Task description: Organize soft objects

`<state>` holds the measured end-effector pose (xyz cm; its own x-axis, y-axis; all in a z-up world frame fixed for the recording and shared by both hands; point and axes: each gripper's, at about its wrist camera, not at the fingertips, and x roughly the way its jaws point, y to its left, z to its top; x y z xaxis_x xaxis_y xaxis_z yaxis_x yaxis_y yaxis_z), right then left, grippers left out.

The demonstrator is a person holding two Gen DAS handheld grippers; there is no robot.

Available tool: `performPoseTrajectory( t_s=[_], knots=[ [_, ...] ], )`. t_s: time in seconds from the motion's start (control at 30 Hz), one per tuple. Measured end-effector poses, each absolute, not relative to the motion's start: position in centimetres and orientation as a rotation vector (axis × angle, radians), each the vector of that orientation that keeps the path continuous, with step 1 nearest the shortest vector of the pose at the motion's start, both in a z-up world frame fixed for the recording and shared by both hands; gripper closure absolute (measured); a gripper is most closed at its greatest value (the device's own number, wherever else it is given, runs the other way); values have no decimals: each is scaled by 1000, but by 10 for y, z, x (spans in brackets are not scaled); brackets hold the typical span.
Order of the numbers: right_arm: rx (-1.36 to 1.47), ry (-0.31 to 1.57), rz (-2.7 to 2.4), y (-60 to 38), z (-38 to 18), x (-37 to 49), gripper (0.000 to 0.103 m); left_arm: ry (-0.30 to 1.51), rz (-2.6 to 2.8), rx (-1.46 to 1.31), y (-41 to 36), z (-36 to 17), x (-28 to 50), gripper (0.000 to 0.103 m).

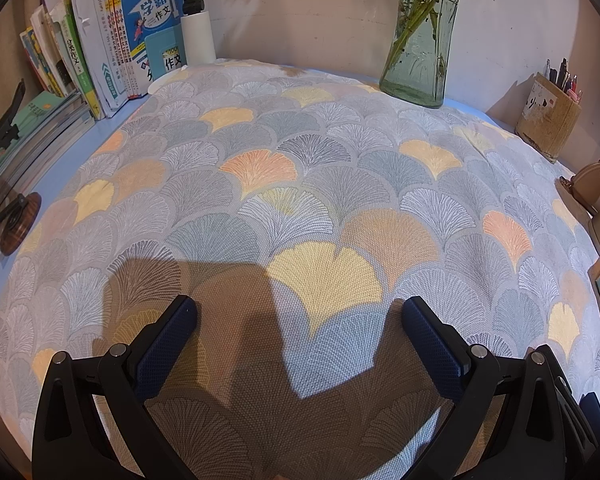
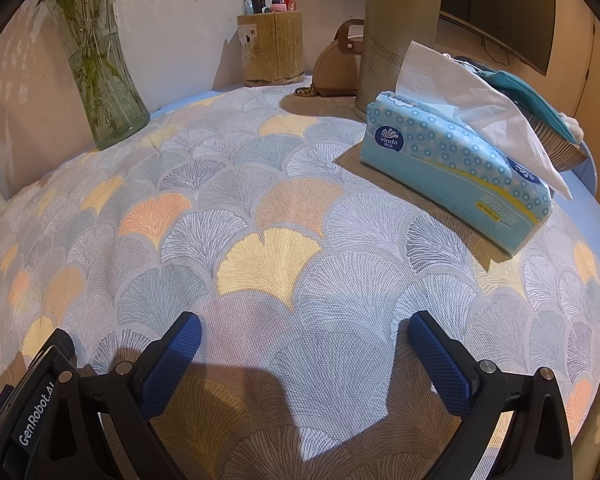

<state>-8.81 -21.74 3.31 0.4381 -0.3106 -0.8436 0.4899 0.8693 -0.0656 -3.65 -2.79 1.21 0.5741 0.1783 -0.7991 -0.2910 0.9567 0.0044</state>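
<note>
a leaf-patterned cloth [image 1: 300, 184] lies flat; tissue pack [image 2: 456, 172] at 2 o'clock; both grippers [image 1: 296, 328] [image 2: 304, 340] hover, jaws spread.

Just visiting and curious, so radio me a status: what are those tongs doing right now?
Left tongs open, empty. Right tongs open, empty. Both over the leaf-patterned cloth, flat. Tissue pack sits on its far right corner.
</note>
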Motion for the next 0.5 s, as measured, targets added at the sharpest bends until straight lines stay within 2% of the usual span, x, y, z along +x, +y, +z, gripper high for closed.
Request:
performPoseTrajectory(
  t_s=[0.5],
  knots=[
    [200,1001,-500,-218,33,-89,0,925,246,-117,-29,12,-36,0]
  ],
)
